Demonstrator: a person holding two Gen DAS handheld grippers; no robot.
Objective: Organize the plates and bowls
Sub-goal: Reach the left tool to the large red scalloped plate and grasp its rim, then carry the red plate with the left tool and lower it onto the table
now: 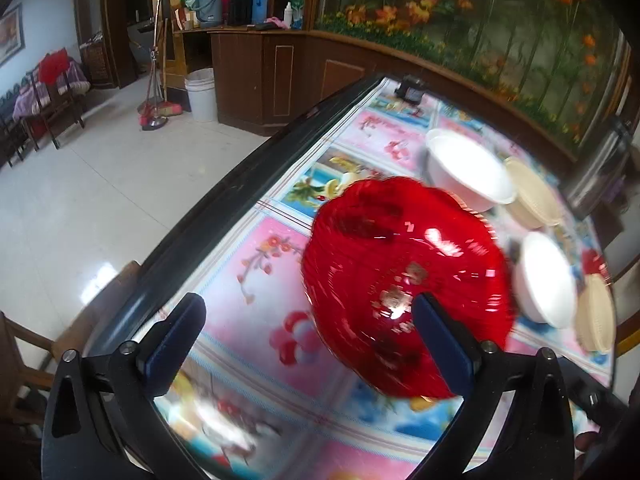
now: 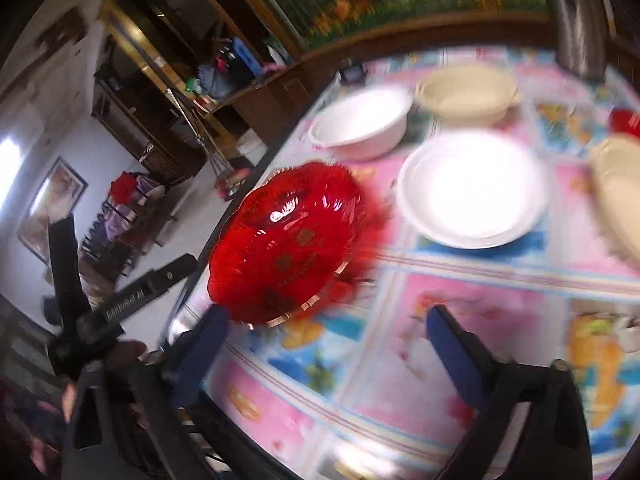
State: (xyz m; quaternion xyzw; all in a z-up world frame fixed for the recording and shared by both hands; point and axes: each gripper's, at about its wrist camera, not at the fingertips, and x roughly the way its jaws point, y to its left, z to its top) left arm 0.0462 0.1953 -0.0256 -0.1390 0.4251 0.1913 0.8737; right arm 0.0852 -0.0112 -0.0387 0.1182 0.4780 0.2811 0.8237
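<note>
Currently both grippers hang angled down over the table (image 1: 224,264), nothing held. Left gripper (image 1: 308,340): jaws wide apart, one finger overlapping the red plate (image 1: 400,264) in view; contact can't be told through the blur. Right gripper (image 2: 324,352): jaws also apart, empty, just short of the red plate's near rim. Red plate sits by the table's edge. Beyond it: white bowl (image 2: 360,124), then a cream bowl (image 2: 468,94). To its right: white plate (image 2: 472,188), then a cream plate (image 2: 618,196) further right. Dishes lie separate, unstacked, so sorting looks barely begun. My read: red plate is the first pick since it's closest.
</note>
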